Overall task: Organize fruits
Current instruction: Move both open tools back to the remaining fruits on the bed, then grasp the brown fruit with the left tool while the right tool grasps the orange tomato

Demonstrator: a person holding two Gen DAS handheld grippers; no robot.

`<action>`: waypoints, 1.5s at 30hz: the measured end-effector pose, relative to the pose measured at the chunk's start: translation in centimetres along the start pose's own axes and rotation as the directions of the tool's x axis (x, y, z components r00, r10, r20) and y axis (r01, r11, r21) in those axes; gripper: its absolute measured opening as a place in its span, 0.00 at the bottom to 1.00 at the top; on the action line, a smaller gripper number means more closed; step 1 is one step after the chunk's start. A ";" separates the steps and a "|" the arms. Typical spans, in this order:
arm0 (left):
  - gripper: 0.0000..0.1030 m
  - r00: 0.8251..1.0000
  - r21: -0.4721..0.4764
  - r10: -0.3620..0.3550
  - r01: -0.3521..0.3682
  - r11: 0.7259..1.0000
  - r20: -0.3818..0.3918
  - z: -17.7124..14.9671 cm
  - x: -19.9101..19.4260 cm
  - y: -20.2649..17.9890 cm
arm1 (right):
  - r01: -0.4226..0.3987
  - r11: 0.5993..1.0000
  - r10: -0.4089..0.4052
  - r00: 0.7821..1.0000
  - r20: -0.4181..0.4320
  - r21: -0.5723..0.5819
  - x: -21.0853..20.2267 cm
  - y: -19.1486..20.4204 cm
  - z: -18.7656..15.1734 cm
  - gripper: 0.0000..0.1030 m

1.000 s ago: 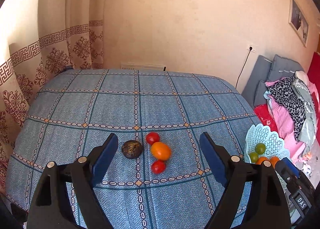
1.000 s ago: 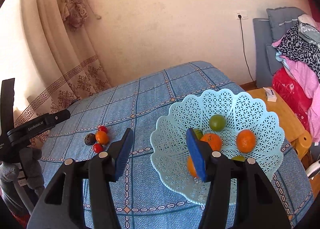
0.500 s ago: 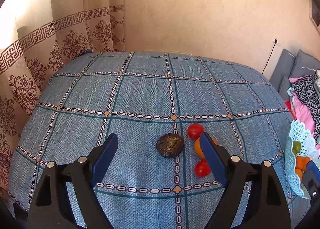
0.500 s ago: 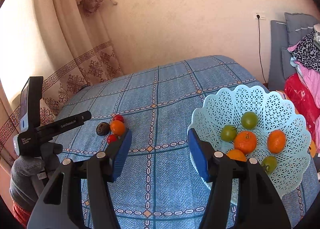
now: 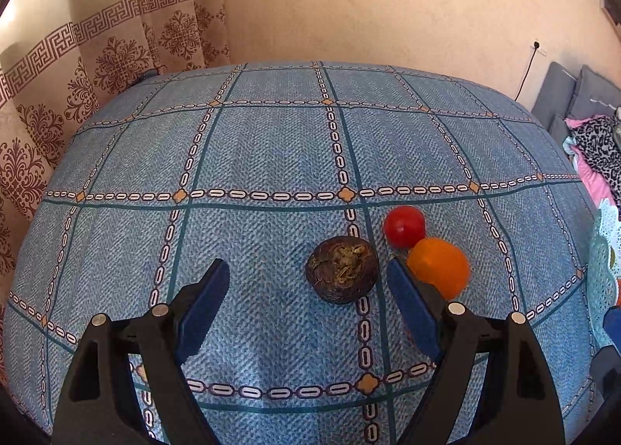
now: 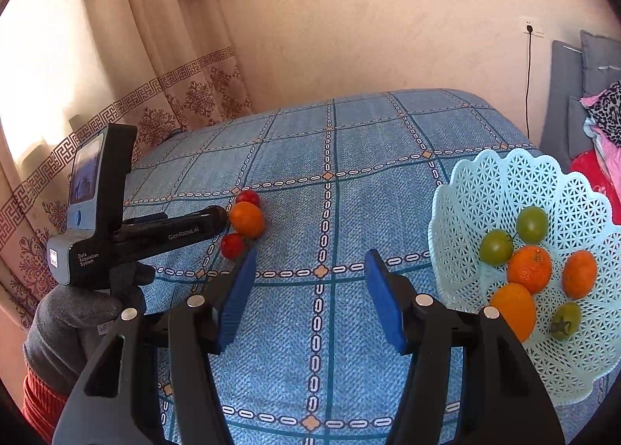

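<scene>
My left tongs (image 5: 306, 282) and right tongs (image 6: 310, 270) have black plastic arms, silver screws and blue ribbed pads (image 6: 382, 299). On the left handle (image 6: 116, 239) white print reads "GenRobot.AI", under a small screen (image 6: 85, 181). I wear a grey glove (image 6: 77, 317) and red ribbed cuff (image 6: 39, 402).

Blue checked tablecloth (image 5: 271, 157) carries loose fruits (image 5: 341, 268) and basket (image 6: 485, 188).

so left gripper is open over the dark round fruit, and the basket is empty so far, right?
Not empty. The right wrist view shows the basket already holding oranges and green fruits. The rest stands: the left gripper is open by the dark round fruit.
</scene>
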State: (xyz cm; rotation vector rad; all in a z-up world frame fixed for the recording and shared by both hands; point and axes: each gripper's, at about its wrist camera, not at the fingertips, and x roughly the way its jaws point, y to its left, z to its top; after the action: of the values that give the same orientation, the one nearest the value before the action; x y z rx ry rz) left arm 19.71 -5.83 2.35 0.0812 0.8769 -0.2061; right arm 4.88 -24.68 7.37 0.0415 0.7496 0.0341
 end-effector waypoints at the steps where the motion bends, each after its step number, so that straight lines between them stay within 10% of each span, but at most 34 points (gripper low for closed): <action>1: 0.78 1.000 0.002 -0.007 0.007 1.000 -0.002 0.0 0.2 0.0 | -0.001 1.000 0.001 1.000 -0.004 -0.002 0.2 0.1 0.0 0.58; 16: 0.41 0.994 0.032 -0.107 0.107 0.994 0.000 -0.4 1.6 -0.4 | -0.014 1.000 0.013 0.998 -0.065 -0.015 3.6 1.4 0.1 0.58; 45: 0.41 0.994 -0.128 -0.078 0.087 0.988 0.077 -0.1 -2.6 5.3 | -0.048 0.997 0.036 0.983 -0.182 -0.061 13.6 7.3 4.1 0.55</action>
State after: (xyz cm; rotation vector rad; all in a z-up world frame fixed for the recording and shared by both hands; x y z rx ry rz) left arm 19.10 -0.24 4.22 -0.0846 0.8209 -0.2272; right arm 17.52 -16.91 1.46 -0.0081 0.9291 0.1033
